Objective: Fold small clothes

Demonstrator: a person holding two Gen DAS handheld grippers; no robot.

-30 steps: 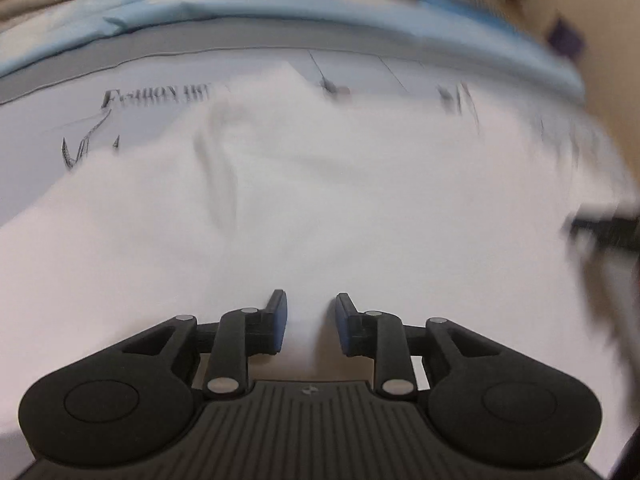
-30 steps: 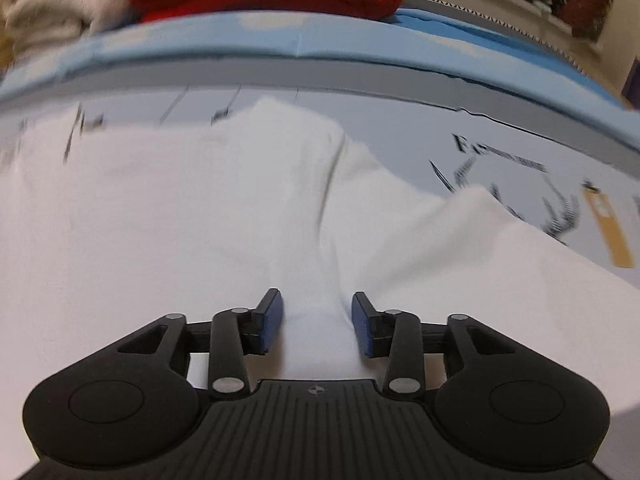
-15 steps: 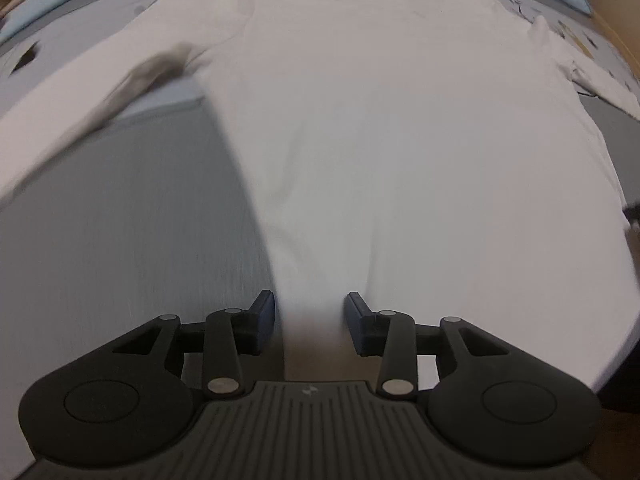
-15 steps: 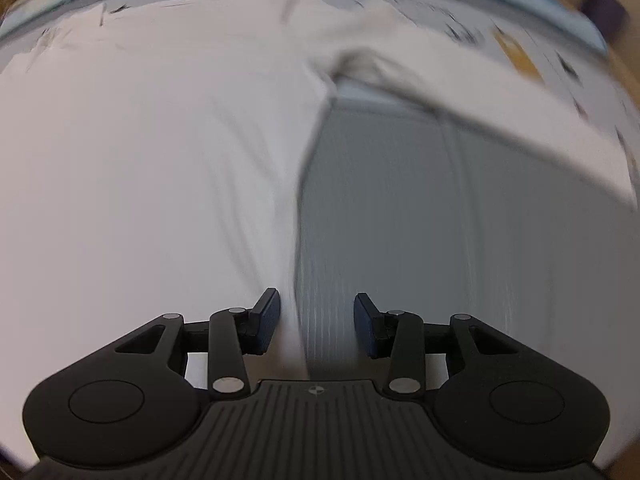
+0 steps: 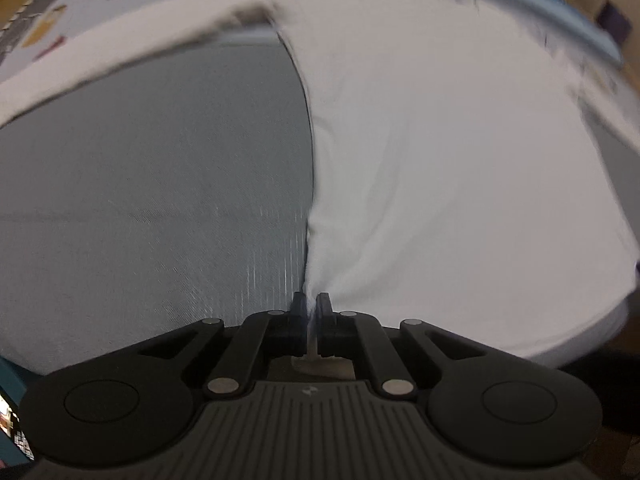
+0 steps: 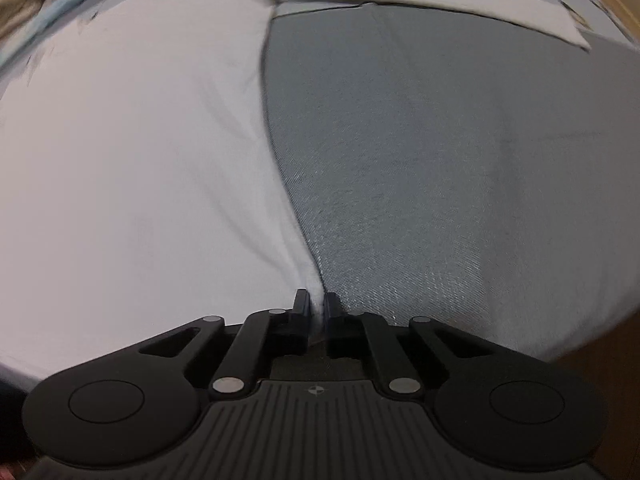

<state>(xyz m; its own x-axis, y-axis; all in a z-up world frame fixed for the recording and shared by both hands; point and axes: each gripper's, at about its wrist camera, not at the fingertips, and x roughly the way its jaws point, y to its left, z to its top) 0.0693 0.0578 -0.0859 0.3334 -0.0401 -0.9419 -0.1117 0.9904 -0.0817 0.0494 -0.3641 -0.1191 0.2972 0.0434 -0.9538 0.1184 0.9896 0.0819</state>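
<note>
In the left wrist view, the left gripper (image 5: pixel 311 304) has just been closing, and its jaws now pinch a thin gather of white cloth at the near left corner of the shirt (image 5: pixel 440 160). The shirt lies spread flat on a grey cover (image 5: pixel 160 180), its body running away from the gripper and one long sleeve (image 5: pixel 120 52) stretched out to the left at the far end; puckers fan out from the pinch, so the fabric is being pulled a little. A blue band (image 5: pixel 560 4) shows beyond the shirt, blurred. In the right wrist view, the right gripper (image 6: pixel 317 304) has likewise just been closing and is clenched on the opposite near corner of the same shirt (image 6: pixel 140 140), with the body to its left, the grey cover (image 6: pixel 440 180) to its right, and the other sleeve (image 6: pixel 460 12) reaching out to the right at the far end. The shirt looks light, thin and limp: it will sag and crease between the two holds and give no stiffness of its own, so it seems best carried by the two hem corners, as it is held now, kept taut and level so the fold lands square. A shallow pinch on such thin cloth could slip. By count: one shirt, two sleeves, two grippers, one cover.
</note>
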